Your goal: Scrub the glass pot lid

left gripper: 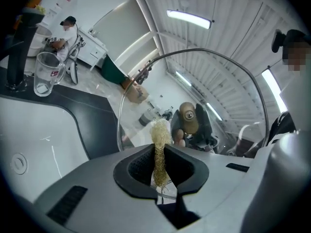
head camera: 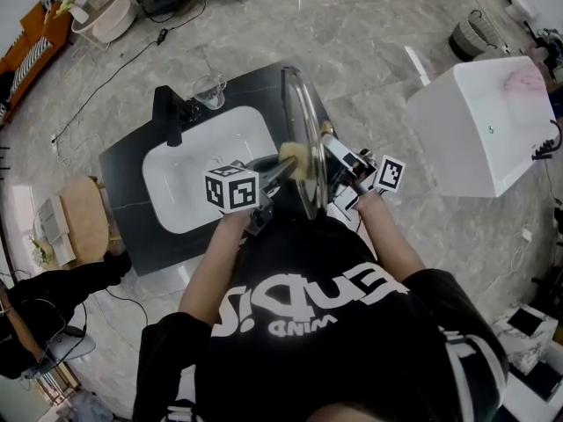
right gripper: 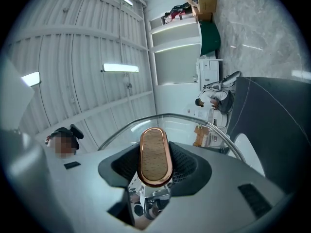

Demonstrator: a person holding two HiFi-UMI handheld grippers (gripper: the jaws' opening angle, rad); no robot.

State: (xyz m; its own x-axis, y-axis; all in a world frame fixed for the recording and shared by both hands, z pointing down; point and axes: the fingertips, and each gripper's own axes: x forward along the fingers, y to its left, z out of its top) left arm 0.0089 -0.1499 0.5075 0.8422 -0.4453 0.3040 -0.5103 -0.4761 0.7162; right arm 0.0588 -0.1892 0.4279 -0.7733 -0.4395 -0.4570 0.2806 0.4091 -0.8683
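Left claw (left gripper: 158, 165) pinching one scrub pad (left gripper: 159, 139) – right claw (right gripper: 154, 165) clamped on one knob (right gripper: 155, 152) of one upright glass lid (head camera: 303, 143)

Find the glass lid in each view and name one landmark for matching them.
Head view: lid stands on edge at centre, right of the sink.
Left gripper view: fills centre and right, beyond the scrubber.
Right gripper view: rim arcs behind its handle at centre.
Shared landmark: dark counter, left in the left gripper view, right in the right gripper view.
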